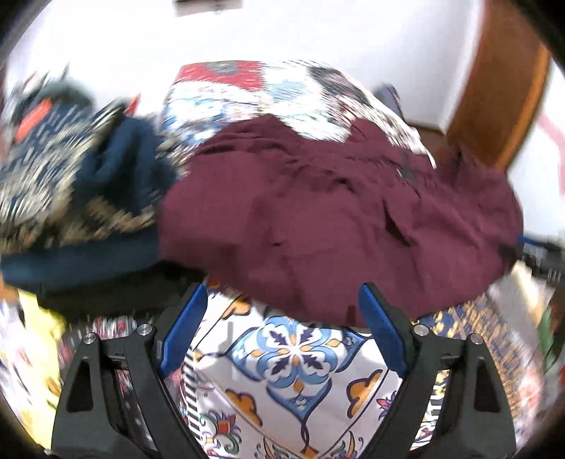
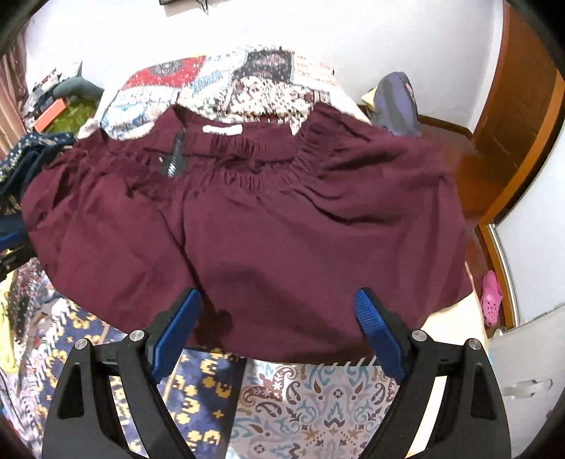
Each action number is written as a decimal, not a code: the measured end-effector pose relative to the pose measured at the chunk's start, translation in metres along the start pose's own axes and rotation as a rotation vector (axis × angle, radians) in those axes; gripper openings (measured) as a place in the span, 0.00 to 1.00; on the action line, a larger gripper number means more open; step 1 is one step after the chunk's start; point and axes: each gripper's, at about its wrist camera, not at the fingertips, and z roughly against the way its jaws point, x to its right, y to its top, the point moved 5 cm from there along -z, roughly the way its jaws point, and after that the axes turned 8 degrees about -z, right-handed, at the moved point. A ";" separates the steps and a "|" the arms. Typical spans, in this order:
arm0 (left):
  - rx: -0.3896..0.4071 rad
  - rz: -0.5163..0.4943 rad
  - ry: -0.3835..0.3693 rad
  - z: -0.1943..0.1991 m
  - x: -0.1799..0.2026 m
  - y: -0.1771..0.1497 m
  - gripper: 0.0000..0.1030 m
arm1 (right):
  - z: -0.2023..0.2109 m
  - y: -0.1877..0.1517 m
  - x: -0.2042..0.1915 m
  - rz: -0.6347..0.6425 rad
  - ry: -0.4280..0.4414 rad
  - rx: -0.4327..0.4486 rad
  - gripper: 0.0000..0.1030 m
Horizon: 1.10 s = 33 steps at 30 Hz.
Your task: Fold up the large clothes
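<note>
Hanging wide apart over the bed, the right gripper has nothing between its blue pads; its jaws stand open just above the near hem of the maroon garment. That hem lies across the gap between the two fingers, close under the tips, though I cannot tell whether either pad touches the cloth. Beyond it the garment spreads flat and broad across the patterned bedcover, its gathered elastic waistband at the far side with a white label and a dark tag showing.

Over to the left, the left gripper is likewise open and empty, its pads spread above bare bedcover. In this blurred view the garment lies just ahead of the fingertips, its near edge reaching the right-hand finger. A heap of dark blue clothes with pale patterning sits beside the garment's left side. Farther off stand a white wall and a wooden door.
</note>
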 end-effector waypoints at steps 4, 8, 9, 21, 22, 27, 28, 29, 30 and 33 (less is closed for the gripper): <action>0.017 0.203 -0.117 0.004 -0.027 -0.005 0.85 | 0.011 0.008 -0.011 0.004 0.016 0.046 0.85; 0.008 0.352 -0.236 -0.011 -0.037 -0.013 0.85 | 0.015 0.016 -0.029 0.009 0.055 0.072 0.85; 0.001 0.382 -0.261 -0.018 -0.039 -0.014 0.85 | 0.013 0.017 -0.033 0.009 0.063 0.073 0.85; -0.017 0.525 -0.379 -0.090 -0.032 0.012 0.84 | -0.016 0.009 -0.053 0.010 0.094 0.010 0.85; -0.012 0.526 -0.381 -0.096 -0.032 0.014 0.84 | -0.017 0.009 -0.052 0.008 0.092 0.006 0.85; 0.041 0.553 -0.248 -0.097 -0.028 0.023 0.62 | -0.022 0.011 -0.045 -0.014 0.076 -0.003 0.85; 0.050 0.556 -0.222 -0.095 -0.025 0.025 0.51 | -0.021 0.011 -0.044 -0.019 0.074 -0.003 0.85; 0.050 0.551 -0.200 -0.092 -0.024 0.027 0.46 | -0.021 0.012 -0.042 -0.027 0.072 -0.003 0.85; 0.051 0.535 -0.175 -0.087 -0.020 0.032 0.43 | -0.020 0.012 -0.041 -0.033 0.070 -0.002 0.85; 0.101 0.515 -0.170 -0.064 -0.015 0.046 0.31 | -0.015 0.013 -0.036 -0.055 0.066 0.005 0.85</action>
